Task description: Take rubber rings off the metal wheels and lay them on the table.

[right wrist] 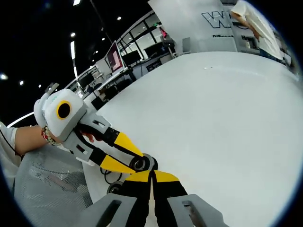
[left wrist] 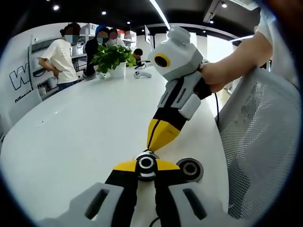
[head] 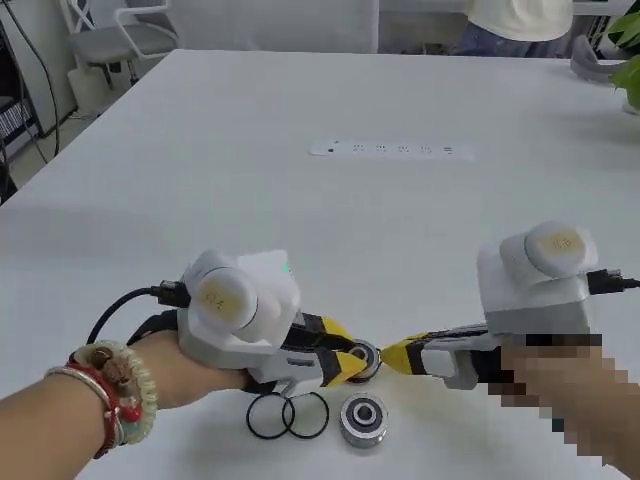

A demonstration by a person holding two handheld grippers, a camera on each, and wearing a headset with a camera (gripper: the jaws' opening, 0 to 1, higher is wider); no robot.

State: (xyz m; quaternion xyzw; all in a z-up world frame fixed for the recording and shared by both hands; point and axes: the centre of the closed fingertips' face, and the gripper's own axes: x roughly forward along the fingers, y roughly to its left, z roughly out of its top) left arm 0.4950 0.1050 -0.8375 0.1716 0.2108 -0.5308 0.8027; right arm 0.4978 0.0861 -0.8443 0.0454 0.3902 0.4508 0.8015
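**Desk:** What is sitting nearest the lens in the head view?

**Photographer:** A wrist point(head: 105, 390) wearing beaded bracelets is showing at the lower left of the frame. Along the bottom edge, two black rubber rings point(head: 288, 415) are lying flat and overlapping on the white table point(head: 250, 200). A loose wheel point(head: 363, 420) is resting just to their right.

**Desk:** And the two tools?

**Photographer:** Just above the rings, the left gripper point(head: 352, 366) is clamping its yellow jaws on a second metal wheel, the held wheel point(head: 366, 357). In the left gripper view that wheel is sitting low in the centre between the jaw tips. The right gripper point(head: 390, 354) is pointing in from the right of the frame. Its jaws are drawn together into a point that is touching the held wheel's rim. Whether they are pinching a ring there, I cannot tell.

**Desk:** What is lying farther back?

**Photographer:** A white power strip point(head: 390, 150) is lying at mid-table, above centre. Beyond the far edge, a grey chair point(head: 120, 35) is standing at the upper left and green plant leaves point(head: 628, 50) are poking in at the upper right. A person in a pale top point(head: 510, 20) is standing at the top edge.
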